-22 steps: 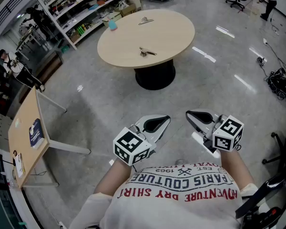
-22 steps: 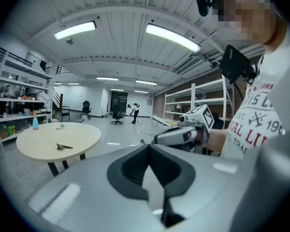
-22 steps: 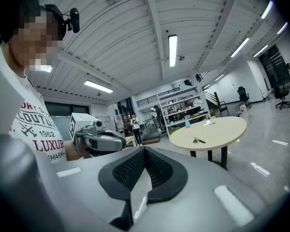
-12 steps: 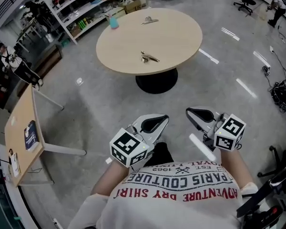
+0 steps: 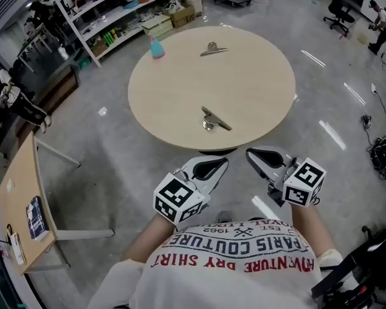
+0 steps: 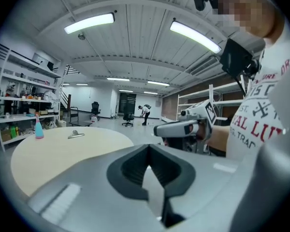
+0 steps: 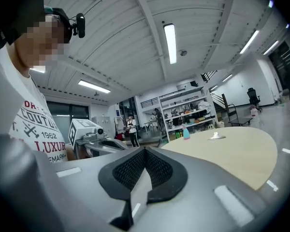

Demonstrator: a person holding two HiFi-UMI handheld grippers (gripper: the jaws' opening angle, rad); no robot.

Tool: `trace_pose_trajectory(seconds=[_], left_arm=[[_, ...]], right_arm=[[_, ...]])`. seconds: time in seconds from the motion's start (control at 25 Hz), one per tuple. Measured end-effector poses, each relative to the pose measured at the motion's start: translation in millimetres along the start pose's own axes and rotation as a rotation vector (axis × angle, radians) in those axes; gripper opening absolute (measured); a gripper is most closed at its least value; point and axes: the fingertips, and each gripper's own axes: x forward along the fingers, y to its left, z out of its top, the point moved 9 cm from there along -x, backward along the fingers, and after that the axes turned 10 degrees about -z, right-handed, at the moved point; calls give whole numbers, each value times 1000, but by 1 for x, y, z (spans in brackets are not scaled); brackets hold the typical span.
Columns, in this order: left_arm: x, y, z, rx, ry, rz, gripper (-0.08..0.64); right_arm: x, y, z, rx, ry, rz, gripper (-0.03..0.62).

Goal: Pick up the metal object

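A metal clip (image 5: 213, 119) lies near the front edge of the round beige table (image 5: 257, 82). A second metal clip (image 5: 211, 49) lies at the table's far side, also visible as a small clip (image 6: 76, 135) in the left gripper view and as a clip (image 7: 216, 136) in the right gripper view. My left gripper (image 5: 209, 168) and right gripper (image 5: 267, 159) are held side by side in front of my chest, short of the table's near edge. Both are shut with nothing in them. The near clip is hidden in both gripper views.
A blue spray bottle (image 5: 156, 46) stands at the table's far left edge. Shelving (image 5: 109, 11) lines the back left, and a small rectangular table (image 5: 22, 205) stands at the left. Office chairs and a person (image 5: 379, 18) are at the far right. Grey floor surrounds the table.
The round table has come much closer in the head view, its near edge now just ahead of the grippers. Both grippers keep their place before my chest, still shut.
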Motion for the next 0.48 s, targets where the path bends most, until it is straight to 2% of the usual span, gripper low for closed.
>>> trace_pose_trajectory(seconds=[0.2, 0.32, 0.48], left_arm=[[25, 55, 1, -26, 19, 21, 3], [39, 76, 0, -38, 37, 26, 3], [48, 98, 3, -58, 44, 37, 3]], right_arm=[[31, -47, 1, 15, 24, 3, 2], [44, -74, 1, 54, 33, 1, 2], [65, -93, 6, 48, 55, 18, 2]])
